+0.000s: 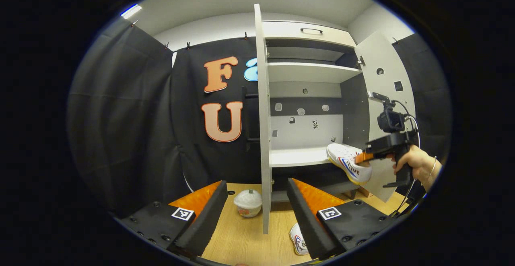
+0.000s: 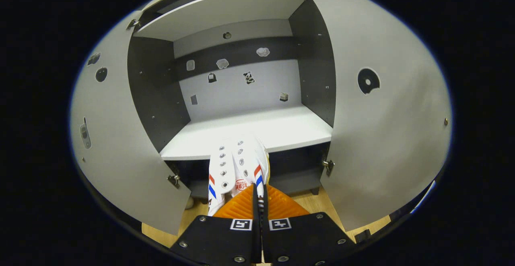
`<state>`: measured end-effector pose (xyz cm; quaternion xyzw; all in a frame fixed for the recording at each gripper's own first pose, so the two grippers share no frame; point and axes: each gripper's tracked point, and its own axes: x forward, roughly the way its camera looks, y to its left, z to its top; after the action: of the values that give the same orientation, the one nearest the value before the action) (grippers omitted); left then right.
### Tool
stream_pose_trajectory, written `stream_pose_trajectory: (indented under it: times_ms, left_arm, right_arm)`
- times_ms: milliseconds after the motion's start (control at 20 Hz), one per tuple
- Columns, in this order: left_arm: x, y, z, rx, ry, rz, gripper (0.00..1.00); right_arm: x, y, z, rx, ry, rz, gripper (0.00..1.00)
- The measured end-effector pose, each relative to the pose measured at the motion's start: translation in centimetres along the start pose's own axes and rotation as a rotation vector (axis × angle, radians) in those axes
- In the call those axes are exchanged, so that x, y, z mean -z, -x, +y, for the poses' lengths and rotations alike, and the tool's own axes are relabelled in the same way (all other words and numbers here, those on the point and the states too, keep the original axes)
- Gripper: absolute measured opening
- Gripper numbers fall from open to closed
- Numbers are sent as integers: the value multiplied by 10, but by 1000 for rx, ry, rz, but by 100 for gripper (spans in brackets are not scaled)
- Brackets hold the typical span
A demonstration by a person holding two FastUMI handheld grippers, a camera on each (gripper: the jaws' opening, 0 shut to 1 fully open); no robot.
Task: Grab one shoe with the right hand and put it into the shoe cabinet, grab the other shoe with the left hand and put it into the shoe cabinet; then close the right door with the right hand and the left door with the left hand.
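Note:
My right gripper is shut on the heel of a white shoe with red and blue stripes, whose toe reaches onto the white shelf of the open shoe cabinet. In the left gripper view the same shoe hangs at the shelf's front edge, held by the right gripper and a hand. My left gripper stands open above the wooden floor. The other white shoe lies on the floor, partly hidden behind my right finger. Both cabinet doors stand open.
A small white lidded pot sits on the wooden floor just left of the left door's edge. Black cloth walls close off the left side. An upper shelf and a drawer top the cabinet.

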<state>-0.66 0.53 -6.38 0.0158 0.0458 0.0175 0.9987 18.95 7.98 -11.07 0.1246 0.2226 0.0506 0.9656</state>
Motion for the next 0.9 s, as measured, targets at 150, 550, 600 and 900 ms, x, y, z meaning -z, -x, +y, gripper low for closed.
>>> stream_pose_trajectory:
  times_ms: [150,550,600,900]
  left_arm:
    - [1,3,4,-9,12,1,94]
    - [12,-1,17,-53,30,19,94]
    - [14,-2,18,-62,27,27,96]
    - [29,-5,19,-95,27,58,94]
  right_arm:
    - [-38,-18,2,17,6,-28,1]
    - [-94,-119,-8,69,-65,45,0]
    - [-91,-134,-9,68,-88,80,1]
    - [-67,-191,-28,125,-154,217,0]
